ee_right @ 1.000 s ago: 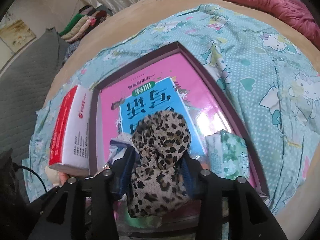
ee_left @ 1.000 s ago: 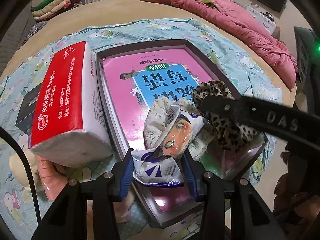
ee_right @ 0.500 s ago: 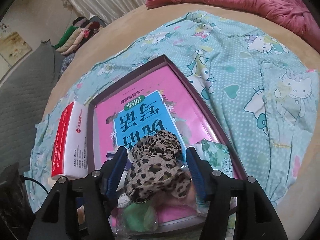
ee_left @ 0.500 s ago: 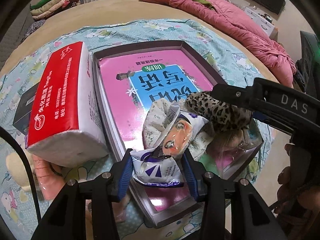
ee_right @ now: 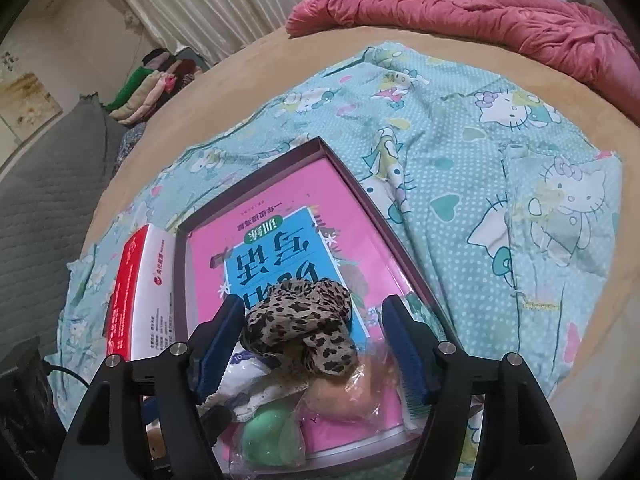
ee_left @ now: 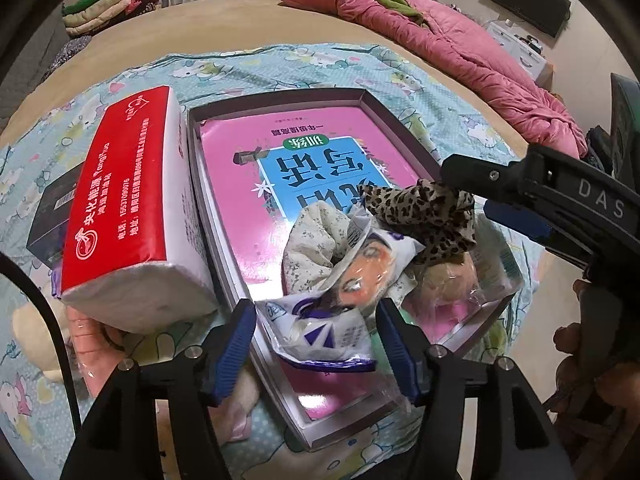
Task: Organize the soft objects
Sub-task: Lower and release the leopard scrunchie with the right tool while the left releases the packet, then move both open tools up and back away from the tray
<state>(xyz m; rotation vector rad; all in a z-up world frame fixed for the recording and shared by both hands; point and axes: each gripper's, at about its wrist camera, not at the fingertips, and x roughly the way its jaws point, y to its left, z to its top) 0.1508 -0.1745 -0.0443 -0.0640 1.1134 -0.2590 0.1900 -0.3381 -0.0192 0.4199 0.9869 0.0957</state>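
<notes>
Several soft things are heaped at the lower end of the shallow box (ee_left: 362, 98), low in the centre of both views. Uppermost is the leopard-print scrunchie (ee_right: 300, 334); it is judged light, limp and easily crushed, best taken across its bunched middle. Below it lie a floral fabric piece (ee_left: 308, 240), a crinkly white-and-purple packet (ee_left: 324, 328), judged slippery, and bagged sponges (ee_right: 340, 396). The right gripper (ee_right: 312, 344) is seen spread wide around the scrunchie, its pads apart from the fabric. The left gripper (ee_left: 316, 344) flanks the packet, parted; whether its pads touch the film cannot be told. A pink book (ee_left: 248, 184) lines the box, and a red tissue pack (ee_left: 128, 208) stands at the left.
</notes>
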